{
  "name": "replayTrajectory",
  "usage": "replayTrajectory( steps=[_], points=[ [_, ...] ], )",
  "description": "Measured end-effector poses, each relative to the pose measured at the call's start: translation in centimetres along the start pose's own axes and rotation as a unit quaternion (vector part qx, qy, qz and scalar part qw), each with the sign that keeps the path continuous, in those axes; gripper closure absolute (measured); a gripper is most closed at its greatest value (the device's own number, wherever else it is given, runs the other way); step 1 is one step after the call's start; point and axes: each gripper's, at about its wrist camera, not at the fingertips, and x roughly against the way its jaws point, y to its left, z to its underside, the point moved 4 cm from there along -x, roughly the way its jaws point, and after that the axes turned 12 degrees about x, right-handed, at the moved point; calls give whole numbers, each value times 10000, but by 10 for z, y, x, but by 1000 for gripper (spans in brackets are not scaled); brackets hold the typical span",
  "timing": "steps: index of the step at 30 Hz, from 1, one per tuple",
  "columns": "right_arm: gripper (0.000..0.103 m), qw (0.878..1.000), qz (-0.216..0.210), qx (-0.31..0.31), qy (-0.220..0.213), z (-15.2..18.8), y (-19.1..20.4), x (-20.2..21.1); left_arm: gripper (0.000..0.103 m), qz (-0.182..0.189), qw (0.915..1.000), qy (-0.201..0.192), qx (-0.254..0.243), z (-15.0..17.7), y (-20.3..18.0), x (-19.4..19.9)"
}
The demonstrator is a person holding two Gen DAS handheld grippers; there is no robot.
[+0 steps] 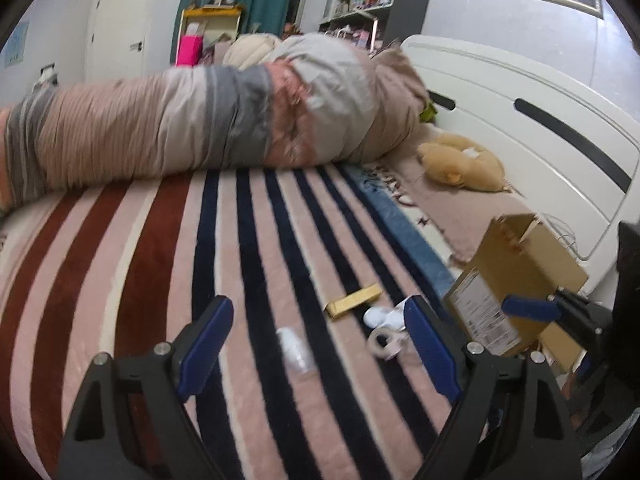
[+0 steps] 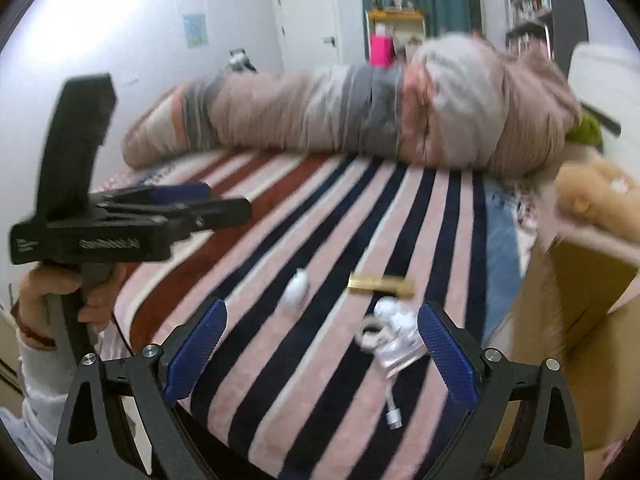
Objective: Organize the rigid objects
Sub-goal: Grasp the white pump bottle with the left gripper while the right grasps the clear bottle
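Several small items lie on the striped blanket point(image 1: 168, 264): a gold bar-shaped box point(image 1: 353, 301), a white bottle point(image 1: 295, 350), a tape roll point(image 1: 385, 343) and a white object point(image 1: 380, 316). In the right wrist view I see the gold box point(image 2: 380, 284), the white bottle point(image 2: 295, 291), the tape roll point(image 2: 370, 334) and a clear bag with a white cable point(image 2: 394, 416). My left gripper point(image 1: 320, 344) is open above the bottle. My right gripper point(image 2: 322, 350) is open and empty near the tape roll. An open cardboard box point(image 1: 516, 276) stands to the right.
A rolled duvet point(image 1: 200, 120) lies across the far side of the bed. A tan plush toy point(image 1: 460, 164) lies by the white headboard point(image 1: 540, 104). The cardboard box point(image 2: 580, 332) fills the right edge of the right wrist view. The left gripper's body point(image 2: 120, 224) shows at left.
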Motion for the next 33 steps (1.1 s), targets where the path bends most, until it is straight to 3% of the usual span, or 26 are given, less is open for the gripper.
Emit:
replayTrajectory(
  steps=[2,6,9,16,18,22,24,28,33],
  points=[
    [17,9995,105,-155,273,15,0,-22,18,-22,9997,186,138,11,12,-15],
    [22,9946,495,-619,670,44,-16,-56,18,-32,9984,473,305,29,24,-45],
    [35,9872,785,-1021,944,65,-33,-78,18,-45,9972,647,384,40,26,-62],
    [46,9767,809,-1739,959,85,-65,-99,19,-126,9924,1033,659,61,30,-111],
    [50,9739,771,-1909,951,86,-71,-103,36,-253,9912,1085,713,64,31,-123],
    [57,9708,684,-2097,941,83,-78,-107,54,-481,9896,978,941,66,37,-133],
    [63,9722,666,-2046,923,81,-75,-107,79,-511,9894,987,936,66,40,-131],
    [73,9762,521,-1904,902,80,-66,-101,81,-390,9896,1073,877,71,43,-121],
    [75,9774,312,-1862,954,89,-53,-84,81,-377,9906,1192,550,82,39,-98]
  ],
)
